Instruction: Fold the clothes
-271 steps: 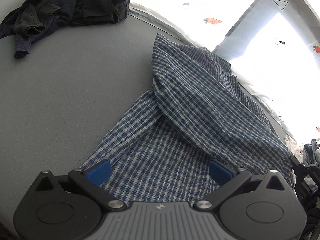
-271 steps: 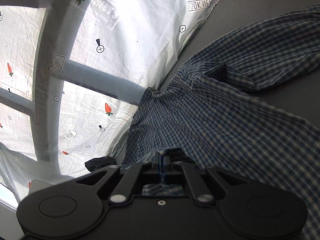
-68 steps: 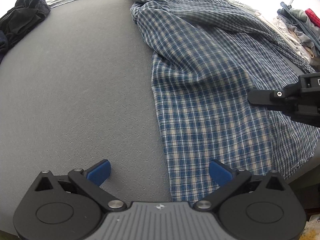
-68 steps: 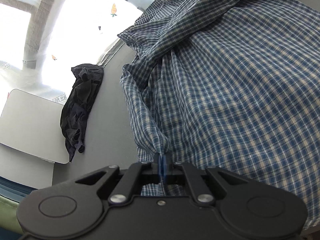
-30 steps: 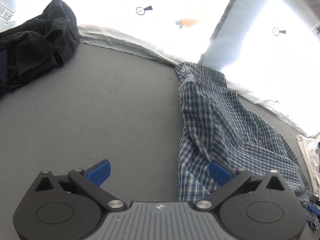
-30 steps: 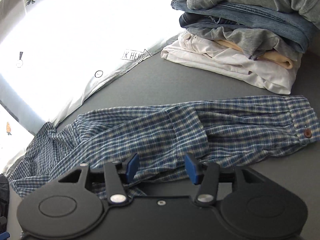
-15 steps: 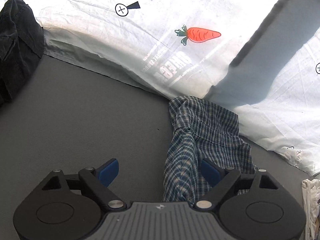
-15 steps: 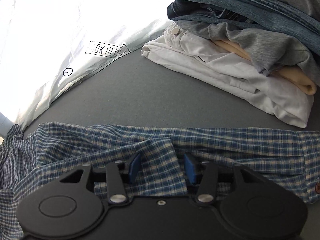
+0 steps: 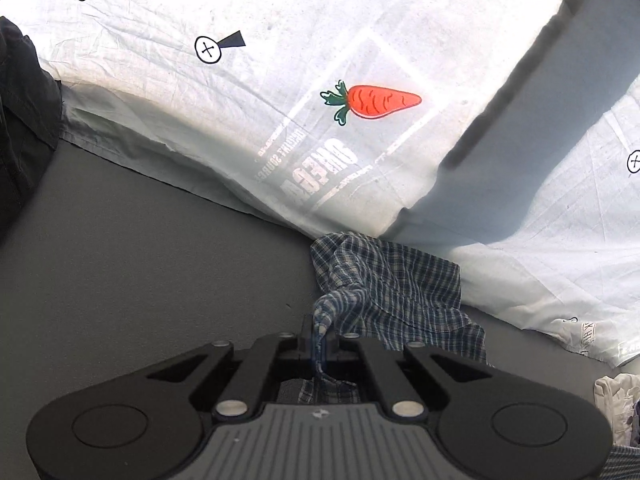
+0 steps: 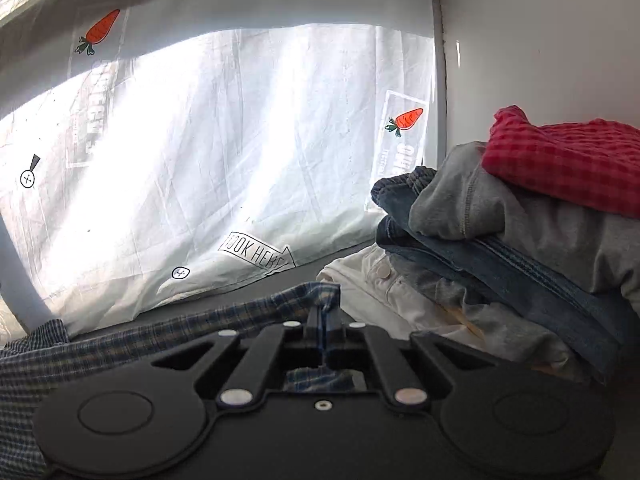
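A blue plaid shirt [image 9: 400,292] lies bunched on the grey table [image 9: 140,280] against the white printed sheet. My left gripper [image 9: 320,336] is shut on a pinched fold at the shirt's near edge, cloth rising in a peak between the pads. In the right wrist view the same plaid shirt [image 10: 168,332] stretches off to the left, and my right gripper [image 10: 321,320] is shut on its edge, holding it lifted off the table. The blue pads are pressed together in both views.
A stack of folded clothes [image 10: 520,264], with a red checked piece [image 10: 568,160] on top, stands just right of my right gripper. A dark garment [image 9: 20,120] lies at the far left. The white sheet [image 9: 280,100] with carrot prints backs the table.
Both grippers went from open to shut on the plaid shirt. The left one moved in to the shirt's end by the sheet. The right one rose and tilted up, lifting the cloth.
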{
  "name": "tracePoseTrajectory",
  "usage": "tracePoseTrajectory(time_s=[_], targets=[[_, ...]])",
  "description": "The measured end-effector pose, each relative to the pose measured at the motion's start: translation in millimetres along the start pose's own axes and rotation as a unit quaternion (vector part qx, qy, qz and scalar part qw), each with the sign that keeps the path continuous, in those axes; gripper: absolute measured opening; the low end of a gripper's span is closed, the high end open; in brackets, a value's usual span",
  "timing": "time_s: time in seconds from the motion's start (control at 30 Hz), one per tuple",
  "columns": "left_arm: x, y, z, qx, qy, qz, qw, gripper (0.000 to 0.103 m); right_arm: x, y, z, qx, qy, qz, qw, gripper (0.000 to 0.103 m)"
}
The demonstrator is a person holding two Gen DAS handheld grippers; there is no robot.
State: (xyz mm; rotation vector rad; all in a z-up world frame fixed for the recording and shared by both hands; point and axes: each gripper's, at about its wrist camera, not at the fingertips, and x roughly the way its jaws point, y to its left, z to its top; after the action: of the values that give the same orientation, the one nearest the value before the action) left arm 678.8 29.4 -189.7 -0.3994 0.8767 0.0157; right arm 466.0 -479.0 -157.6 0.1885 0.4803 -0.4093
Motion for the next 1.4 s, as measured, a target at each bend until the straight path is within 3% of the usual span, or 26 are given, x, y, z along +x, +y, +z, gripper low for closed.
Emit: tracePoseTrajectory(time_s=[0.1, 0.3, 0.37, 0.47, 0.53, 0.6, 0.7, 0.77, 0.8, 0.93, 1.03, 1.1, 1.13, 1.17, 1.27, 1.4], targets=[[12, -19, 4, 0.039, 0.006, 0.020, 0.9990, 0.002, 8, 2, 14, -0.020, -0.011, -0.008, 1.000, 0.002], [60, -40, -8, 0.105, 0.039, 0.088, 0.9898, 0.004, 58, -1, -13, -0.051, 0.056, -0.037, 0.996, 0.002], [74, -36, -9, 0.100, 0.056, 0.103, 0.9880, 0.008, 75, -2, -29, -0.059, 0.087, -0.044, 0.994, 0.002], [77, -27, -2, 0.077, 0.071, 0.091, 0.9903, 0.009, 92, -6, -49, -0.053, 0.124, -0.047, 0.990, 0.002], [73, -25, 3, 0.080, 0.072, 0.088, 0.9903, 0.024, 98, -11, -55, -0.029, 0.141, -0.043, 0.989, 0.003], [59, -24, 9, 0.093, 0.047, 0.101, 0.9894, 0.066, 98, -17, -56, -0.005, 0.146, -0.041, 0.988, 0.009], [31, -18, 17, 0.073, 0.006, 0.084, 0.9938, 0.077, 92, -29, -52, 0.041, 0.138, -0.027, 0.989, 0.022], [11, -13, 16, 0.042, -0.007, 0.075, 0.9963, 0.083, 89, -38, -50, 0.080, 0.135, -0.006, 0.988, 0.051], [2, -13, 14, 0.033, -0.013, 0.074, 0.9967, 0.086, 90, -42, -51, 0.098, 0.138, 0.008, 0.986, 0.052], [-24, -16, -16, 0.051, -0.007, 0.093, 0.9943, 0.087, 100, -51, -59, 0.136, 0.167, 0.018, 0.976, 0.051], [-38, -15, -52, 0.075, 0.017, 0.110, 0.9910, 0.087, 105, -51, -68, 0.144, 0.181, 0.028, 0.972, 0.052], [-47, -8, -77, 0.077, 0.038, 0.113, 0.9899, 0.087, 104, -51, -72, 0.143, 0.175, 0.031, 0.974, 0.041], [-53, -5, -89, 0.071, 0.050, 0.114, 0.9897, 0.087, 104, -51, -73, 0.142, 0.180, 0.033, 0.973, 0.018], [-59, -1, -101, 0.063, 0.062, 0.115, 0.9894, 0.087, 102, -53, -72, 0.149, 0.174, 0.034, 0.973, 0.007], [-84, 9, -137, 0.048, 0.090, 0.106, 0.9891, 0.087, 86, -60, -66, 0.186, 0.136, 0.064, 0.971, 0.003], [-117, 14, -182, 0.067, 0.116, 0.110, 0.9848, 0.088, 54, -65, -53, 0.253, 0.088, 0.146, 0.952, 0.002]])
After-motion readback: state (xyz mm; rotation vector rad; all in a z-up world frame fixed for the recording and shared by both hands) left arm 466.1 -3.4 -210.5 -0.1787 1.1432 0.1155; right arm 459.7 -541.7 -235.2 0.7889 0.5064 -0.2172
